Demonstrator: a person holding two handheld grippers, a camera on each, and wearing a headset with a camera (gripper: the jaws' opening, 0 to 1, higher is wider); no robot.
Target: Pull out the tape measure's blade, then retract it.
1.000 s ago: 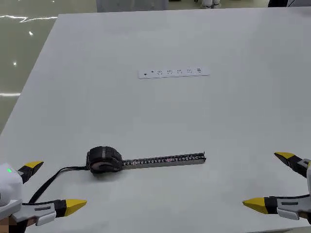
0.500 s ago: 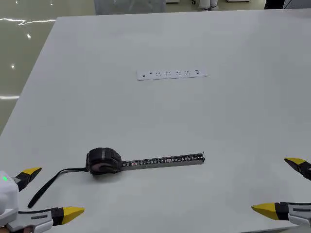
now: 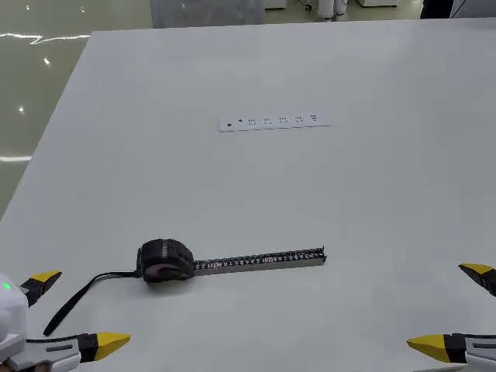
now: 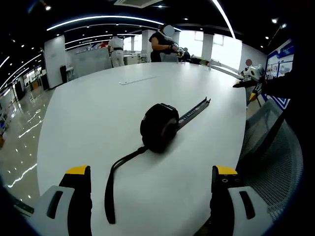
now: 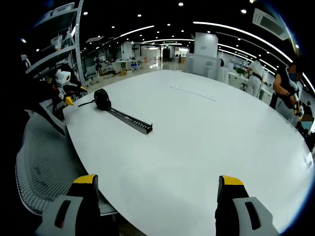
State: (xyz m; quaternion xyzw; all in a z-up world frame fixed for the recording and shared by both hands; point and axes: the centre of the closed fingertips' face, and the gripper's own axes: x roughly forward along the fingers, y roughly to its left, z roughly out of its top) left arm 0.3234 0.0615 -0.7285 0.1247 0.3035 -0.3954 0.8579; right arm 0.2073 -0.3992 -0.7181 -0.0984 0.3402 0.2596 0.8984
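Shows yellow tips on black jaws at left gripper [image 3: 77, 310] and right gripper [image 3: 449, 308]; white-grey housings, green light [image 3: 7, 287] on the left.

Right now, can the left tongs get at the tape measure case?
Probably yes. The left tongs are open and pointed at the tape measure case, with bare table between them; just the loose strap lies along that path.
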